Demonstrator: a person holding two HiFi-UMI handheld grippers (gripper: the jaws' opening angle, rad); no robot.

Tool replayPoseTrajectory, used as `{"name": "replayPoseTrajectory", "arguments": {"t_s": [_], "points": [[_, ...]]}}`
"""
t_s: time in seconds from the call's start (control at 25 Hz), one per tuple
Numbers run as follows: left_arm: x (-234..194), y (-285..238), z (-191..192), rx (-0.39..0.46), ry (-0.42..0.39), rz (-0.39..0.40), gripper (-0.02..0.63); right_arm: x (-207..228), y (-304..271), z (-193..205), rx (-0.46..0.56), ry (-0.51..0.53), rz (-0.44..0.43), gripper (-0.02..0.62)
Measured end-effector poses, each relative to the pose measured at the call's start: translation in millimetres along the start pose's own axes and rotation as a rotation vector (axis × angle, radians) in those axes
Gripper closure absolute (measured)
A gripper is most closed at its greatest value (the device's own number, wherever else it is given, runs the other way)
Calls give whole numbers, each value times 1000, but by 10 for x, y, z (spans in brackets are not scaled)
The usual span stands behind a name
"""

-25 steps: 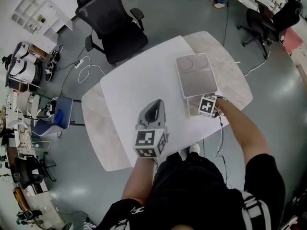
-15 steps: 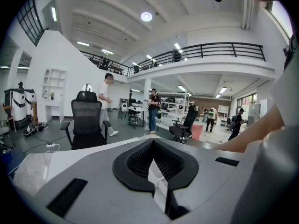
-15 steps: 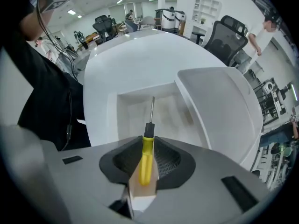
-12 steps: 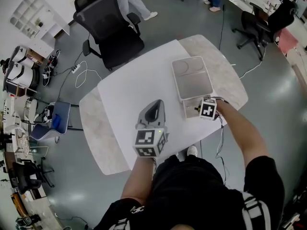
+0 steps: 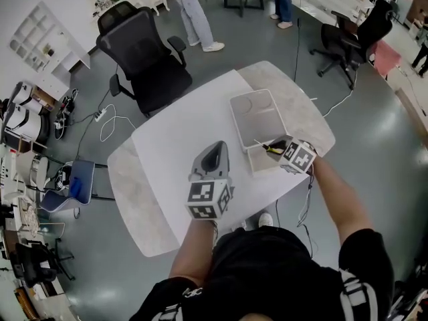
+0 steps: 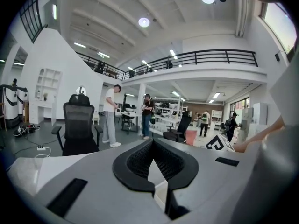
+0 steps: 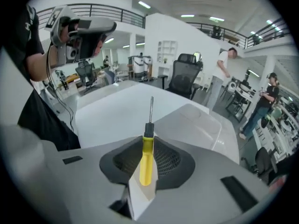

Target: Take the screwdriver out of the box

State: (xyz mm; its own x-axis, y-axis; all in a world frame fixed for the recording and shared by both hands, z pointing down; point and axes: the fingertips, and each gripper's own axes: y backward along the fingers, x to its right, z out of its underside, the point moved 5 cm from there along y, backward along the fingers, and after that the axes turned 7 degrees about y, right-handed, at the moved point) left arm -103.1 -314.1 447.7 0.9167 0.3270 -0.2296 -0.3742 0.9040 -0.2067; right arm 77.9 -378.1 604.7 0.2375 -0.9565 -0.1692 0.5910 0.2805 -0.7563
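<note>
The yellow-handled screwdriver (image 7: 146,158) sits lengthwise between the jaws of my right gripper (image 7: 148,139), its metal shaft pointing out ahead. The jaws are closing and the pads press the handle. In the head view the right gripper (image 5: 279,150) hangs just above the white box (image 5: 262,163) near the table's right front edge, with the screwdriver (image 5: 270,148) sticking out to the left. The box's lid (image 5: 257,116) lies open behind it. My left gripper (image 5: 215,148) hovers over the table's middle front, shut, with nothing between its fingers.
The box stands on a white sheet (image 5: 184,136) covering a pale rounded table (image 5: 127,182). A black office chair (image 5: 144,52) stands beyond the far side. People stand further back in the room (image 5: 190,9). Cables trail on the floor at the left.
My right gripper has risen out of the box with the screwdriver in its jaws and tilted up. The left gripper has stayed over the table's middle.
</note>
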Motion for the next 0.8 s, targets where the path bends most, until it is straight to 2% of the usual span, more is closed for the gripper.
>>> {"name": "replayPoseTrajectory", "arguments": {"t_s": [0.48,0.8], "points": [[343,-212,-110,36,-23,120,592,211,1126,-319,357,-204,492,519],[754,-438,-151,51,-40,215,592,201,1953,-239,461,-337,852,518]]}}
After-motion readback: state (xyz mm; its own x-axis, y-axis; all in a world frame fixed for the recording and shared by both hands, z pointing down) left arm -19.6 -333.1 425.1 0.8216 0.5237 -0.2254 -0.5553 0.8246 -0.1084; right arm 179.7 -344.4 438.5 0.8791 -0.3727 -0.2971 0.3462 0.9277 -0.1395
